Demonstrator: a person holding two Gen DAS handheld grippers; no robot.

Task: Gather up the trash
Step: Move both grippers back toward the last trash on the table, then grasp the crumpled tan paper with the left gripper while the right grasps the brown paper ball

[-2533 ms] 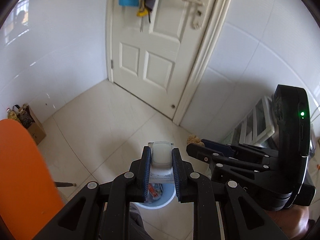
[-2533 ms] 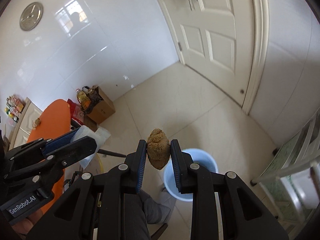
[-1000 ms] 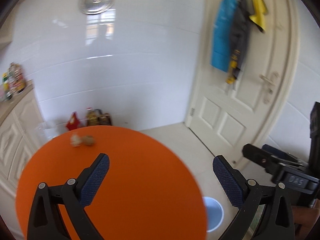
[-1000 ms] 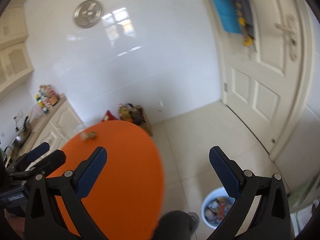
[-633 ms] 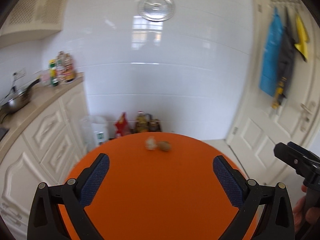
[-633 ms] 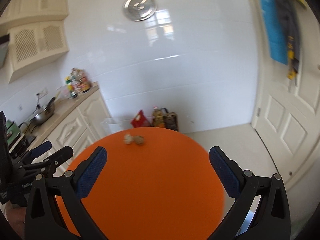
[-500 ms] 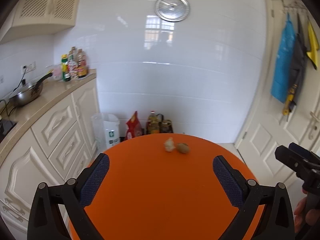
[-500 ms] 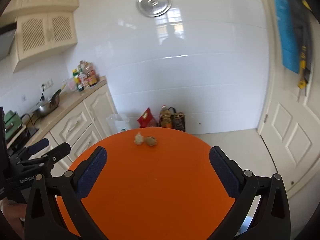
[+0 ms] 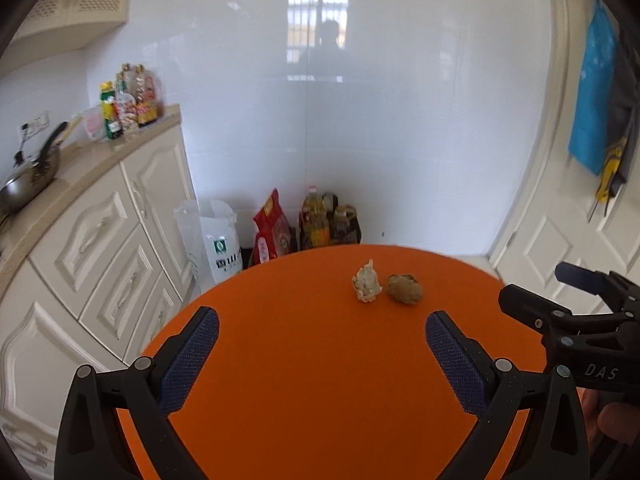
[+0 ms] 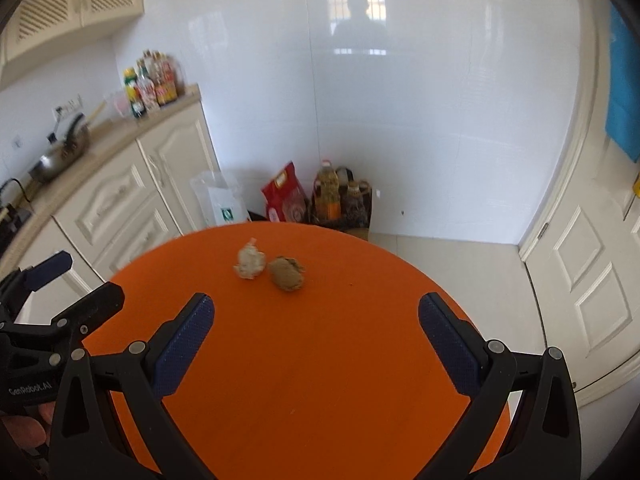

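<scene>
Orange surface [image 9: 320, 380]: two scraps left near the far edge, white wad [image 9: 366, 287] just beside brown wad [image 9: 405, 288]. Left tool [image 9: 322, 354] and right tool [image 10: 316, 338] both wide open, empty, well short of them. Risk: wads are close together and light, so a finger [image 10: 182, 344] may nudge one off the far rim, or both tools may collide converging.

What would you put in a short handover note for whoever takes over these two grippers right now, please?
Left gripper: open, empty, hovering over the near part of the orange table.
Right gripper: open, empty, over the same table.
Left on the table: a whitish crumpled wad and a brown wad, side by side at the far edge, ahead of both sets of fingers.
Done: nothing else lies on the tabletop.
To do: grab one wad per gripper and bin both; the bin is out of view now.
</scene>
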